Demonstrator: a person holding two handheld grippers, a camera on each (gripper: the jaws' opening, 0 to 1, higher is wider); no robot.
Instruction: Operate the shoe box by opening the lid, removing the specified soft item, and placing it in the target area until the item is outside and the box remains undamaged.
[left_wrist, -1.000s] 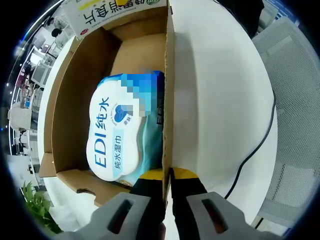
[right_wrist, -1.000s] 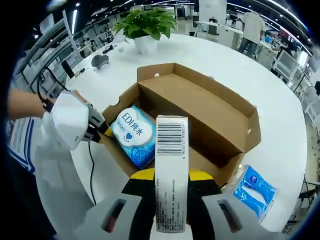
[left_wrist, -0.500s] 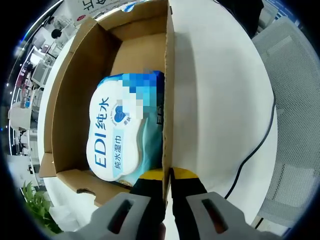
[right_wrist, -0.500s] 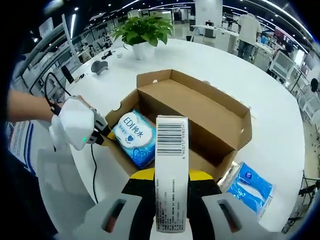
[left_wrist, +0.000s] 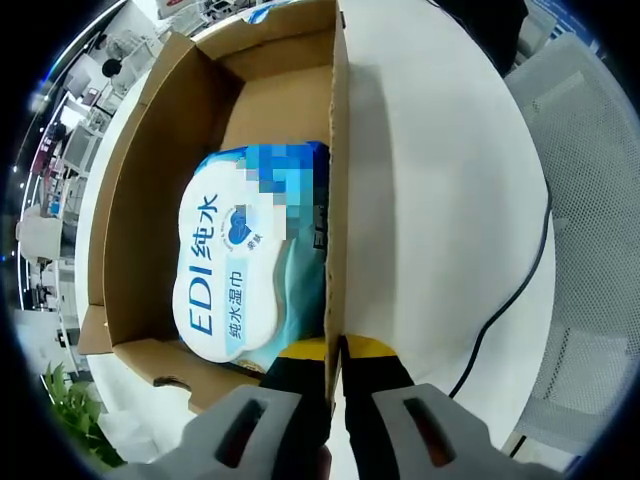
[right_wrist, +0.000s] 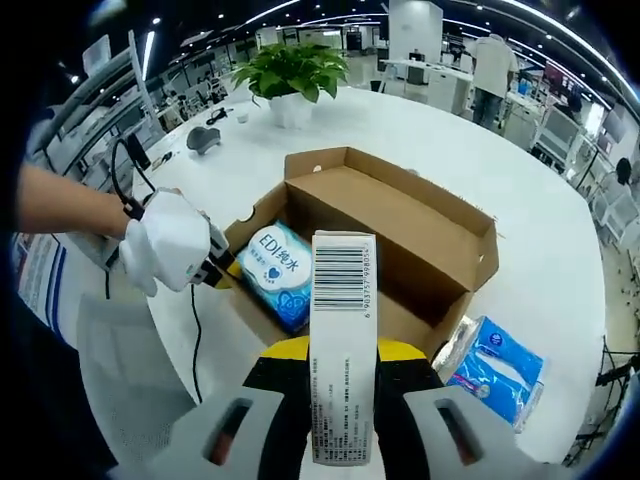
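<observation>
An open brown shoe box (left_wrist: 150, 180) lies on the white table. Inside it lies a blue-and-white wet-wipes pack (left_wrist: 230, 260) printed "EDI". My left gripper (left_wrist: 337, 350) is shut on the box's near side wall, the cardboard edge running up between its jaws. In the right gripper view the same box (right_wrist: 400, 225) sits mid-table with the wipes pack (right_wrist: 280, 272) in its left end, and the left gripper (right_wrist: 222, 268) clamps the box's left wall. My right gripper (right_wrist: 340, 350) is shut on a tall white pack with a barcode (right_wrist: 340, 300), held above the table in front of the box.
A second blue pack (right_wrist: 495, 370) lies on the table right of the box. A potted plant (right_wrist: 290, 75) stands at the table's far side. A black cable (left_wrist: 510, 290) and a mesh chair (left_wrist: 590, 200) are beside the table. A person's arm (right_wrist: 60, 205) holds the left gripper.
The right gripper has drawn back and up with the white pack, so the box looks smaller. The white pack has left the top of the left gripper view. The left gripper holds still.
</observation>
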